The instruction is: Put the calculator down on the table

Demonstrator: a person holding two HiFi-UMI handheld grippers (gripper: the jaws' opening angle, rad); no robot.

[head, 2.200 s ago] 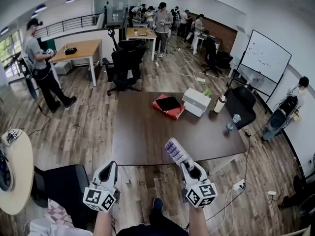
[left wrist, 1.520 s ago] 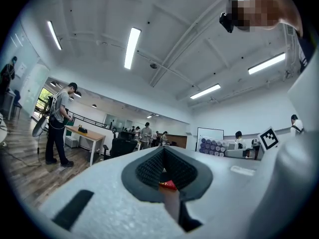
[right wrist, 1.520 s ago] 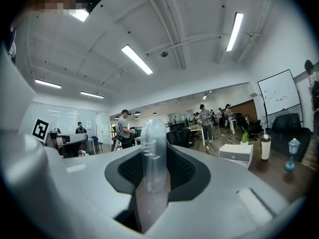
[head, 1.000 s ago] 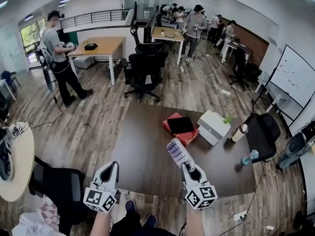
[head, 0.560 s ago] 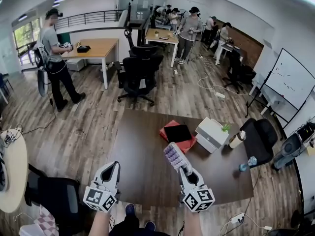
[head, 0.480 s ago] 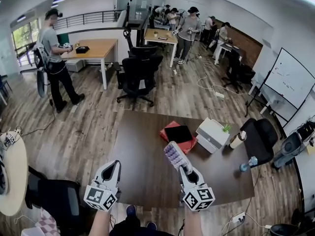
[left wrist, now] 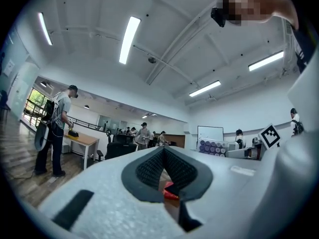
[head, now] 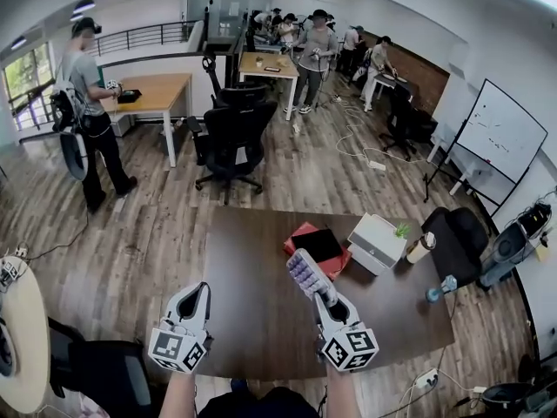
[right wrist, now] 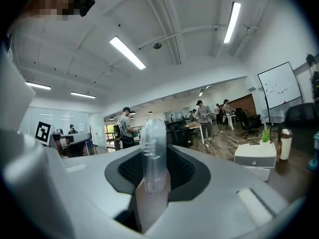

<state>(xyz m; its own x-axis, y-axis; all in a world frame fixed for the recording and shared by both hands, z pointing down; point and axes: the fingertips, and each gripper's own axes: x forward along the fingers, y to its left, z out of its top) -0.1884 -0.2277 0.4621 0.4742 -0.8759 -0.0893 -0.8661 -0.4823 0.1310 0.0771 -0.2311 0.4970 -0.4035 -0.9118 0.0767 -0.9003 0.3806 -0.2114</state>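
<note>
The calculator point(head: 305, 273), pale with rows of purple keys, sticks up and tilts to the left out of my right gripper point(head: 325, 300), which is shut on its lower end. It hangs above the near part of the dark brown table point(head: 252, 320). In the right gripper view the calculator point(right wrist: 153, 153) shows edge-on, clamped between the pads. My left gripper point(head: 198, 293) hovers over the table's near left edge, jaws together with nothing in them; in the left gripper view its fingertips point(left wrist: 149, 164) meet.
On the table's far side lie red books with a black tablet point(head: 315, 246), a white box point(head: 376, 244), a cup point(head: 419, 248) and a water bottle point(head: 439, 287). A black chair point(head: 459, 240) stands to the right. A round table point(head: 19, 338) is at left.
Both grippers have travelled forward from the table's near edge to over its surface, the calculator still held. The table and its items now sit closer in the head view.
</note>
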